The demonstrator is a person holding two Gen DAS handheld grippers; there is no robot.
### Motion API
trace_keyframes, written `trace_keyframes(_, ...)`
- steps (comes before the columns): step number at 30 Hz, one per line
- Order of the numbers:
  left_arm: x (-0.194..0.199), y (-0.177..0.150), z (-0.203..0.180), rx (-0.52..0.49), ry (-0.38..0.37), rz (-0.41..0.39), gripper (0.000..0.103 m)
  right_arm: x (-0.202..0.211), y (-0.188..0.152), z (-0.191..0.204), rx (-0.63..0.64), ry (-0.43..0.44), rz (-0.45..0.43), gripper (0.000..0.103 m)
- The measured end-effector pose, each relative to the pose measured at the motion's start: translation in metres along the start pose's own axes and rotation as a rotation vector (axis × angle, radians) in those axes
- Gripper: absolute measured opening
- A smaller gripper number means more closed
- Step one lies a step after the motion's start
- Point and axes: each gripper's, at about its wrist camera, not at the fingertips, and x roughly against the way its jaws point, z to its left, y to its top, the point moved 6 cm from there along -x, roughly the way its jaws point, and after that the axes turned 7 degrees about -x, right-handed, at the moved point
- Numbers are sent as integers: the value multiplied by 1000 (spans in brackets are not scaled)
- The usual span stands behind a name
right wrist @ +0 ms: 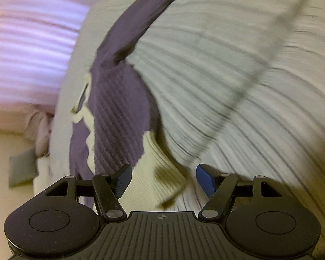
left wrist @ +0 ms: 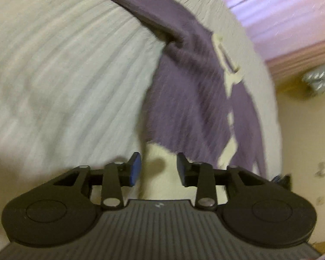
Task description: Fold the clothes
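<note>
Purple garment [left wrist: 184, 99] sprawled rumpled on ribbed bedspread [left wrist: 65, 75], soft, light, limp, probably best pinched at hem near bedspread's edge; left gripper [left wrist: 158, 169] and right gripper [right wrist: 164, 181] spread, empty.

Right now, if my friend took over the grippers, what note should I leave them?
Left hand-held gripper: open, holding nothing, close to the near edge of the purple garment.
Right hand-held gripper: open, holding nothing, over the garment's cream hem.
The purple garment lies spread out on the ribbed white bedspread, cream print facing up.
Done: no finished fold visible; pictures are blurry.
Left: grasp the edges, fold it, smooth it.
</note>
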Motion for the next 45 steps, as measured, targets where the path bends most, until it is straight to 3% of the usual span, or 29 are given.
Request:
trace_keyframes(3,-30,-7,-2,13,-18,2,35,-29,6,2,86,25,14,70)
trace_keyframes(4,-37,-7,0,35,-26,-5,27,-36,7,3,100,44,28,69)
trace_keyframes(5,-37,-7,0,67,-54,-19,16,-39,7,5,81,44,61,33)
trace_keyframes(6,-32,-3,-3,98,-79,-31,8,-42,7,6,61,44,93,6)
trace_keyframes(9,8,14,-27,117,-144,-59,6,-26,13,23,43,69,145,7)
trace_keyframes(12,58,35,-58,89,-168,-61,3,27,30,54,44,75,168,7)
trace_keyframes(13,68,41,-64,65,-114,-40,5,42,35,65,51,56,176,7)
trace_keyframes(14,63,41,-61,19,4,3,9,58,40,75,58,38,184,7)
trace_keyframes(16,55,42,-54,-76,243,89,23,52,46,77,154,-111,168,8)
trace_keyframes(17,45,35,-48,-137,333,127,23,49,50,78,203,-186,159,14)
trace_keyframes(19,25,24,-37,-259,512,205,23,31,51,57,302,-425,126,34)
trace_keyframes(21,21,12,-34,-263,429,184,24,24,47,39,322,-427,117,39)
trace_keyframes(24,17,1,-26,-194,266,81,37,19,40,15,206,-293,110,43)
trace_keyframes(25,16,-2,-23,-171,212,47,41,17,37,7,166,-248,108,49)
trace_keyframes(26,11,-3,-16,-142,208,27,42,16,35,0,127,-203,105,51)
trace_keyframes(29,-7,-7,9,-31,182,19,42,6,38,-9,114,-137,71,51)
trace_keyframes(33,-21,-14,18,120,53,-20,44,-17,41,-17,76,-34,49,51)
trace_keyframes(35,-27,-16,14,151,-8,-6,33,-27,36,-14,52,31,92,51)
trace_keyframes(36,-30,-17,12,158,-35,14,13,-27,36,-9,62,31,106,46)
trace_keyframes(37,-34,-17,9,166,-62,34,5,-27,35,-5,71,29,118,10)
trace_keyframes(40,-9,-6,-4,94,-71,-5,4,-26,34,9,101,25,156,9)
trace_keyframes(42,22,3,-21,23,-112,-76,3,-21,31,11,126,-11,154,8)
trace_keyframes(45,50,4,-31,-98,-42,-90,3,-13,26,15,165,-67,152,7)
